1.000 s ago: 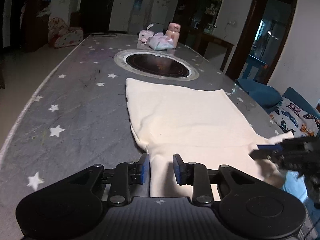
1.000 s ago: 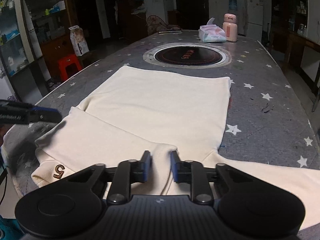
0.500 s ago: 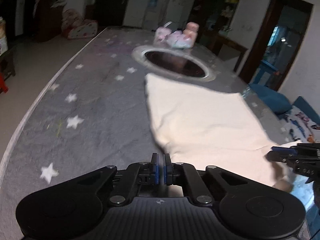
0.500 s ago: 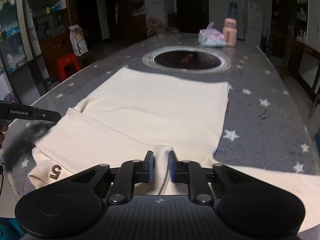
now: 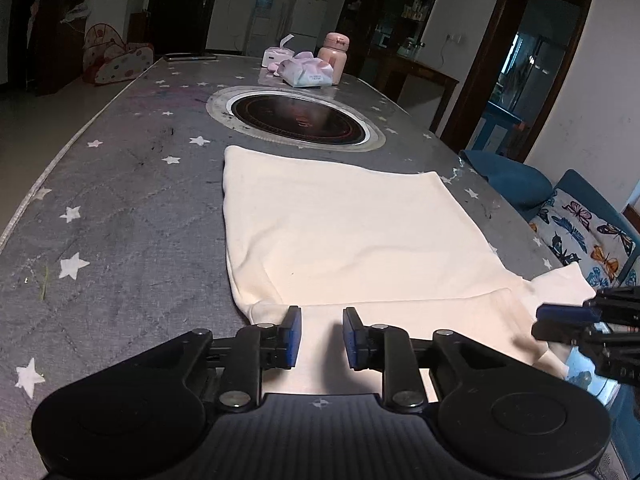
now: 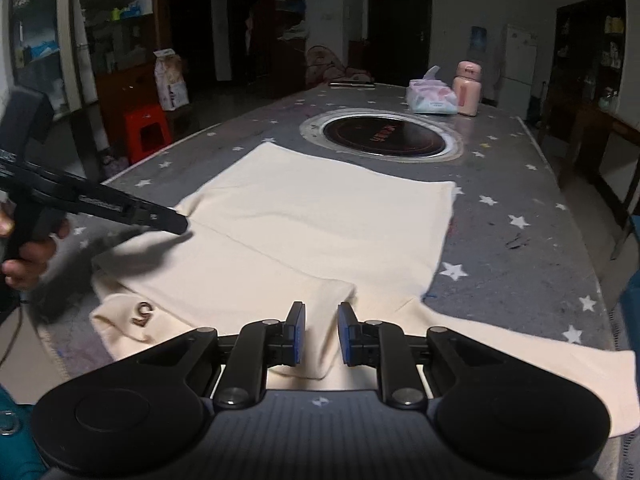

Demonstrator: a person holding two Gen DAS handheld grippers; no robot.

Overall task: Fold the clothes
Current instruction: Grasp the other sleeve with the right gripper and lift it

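A cream garment [image 5: 352, 240] lies flat on the grey star-patterned table [image 5: 120, 200], its near part folded over; a brown "5" patch [image 6: 145, 313] shows at the near left in the right wrist view. My left gripper [image 5: 320, 336] is open, its jaws standing over the garment's near edge with cloth beneath them. My right gripper [image 6: 320, 332] is open over a fold of the garment [image 6: 300, 232]. A sleeve [image 6: 540, 360] trails to the right near the table edge. Each gripper shows in the other's view: the left one [image 6: 168, 220] and the right one [image 5: 560, 320].
A round black cooktop [image 5: 296, 118] is set in the table beyond the garment. Tissue packs [image 5: 306, 72] and a pink bottle [image 5: 334, 56] stand at the far end. A blue sofa with a butterfly cushion [image 5: 580, 232] is off the right edge; a red stool [image 6: 146, 132] is off the left.
My left gripper, shut half a second ago, has opened and sits back over the garment's near edge. My right gripper has opened wider. The left gripper has swung in over the garment.
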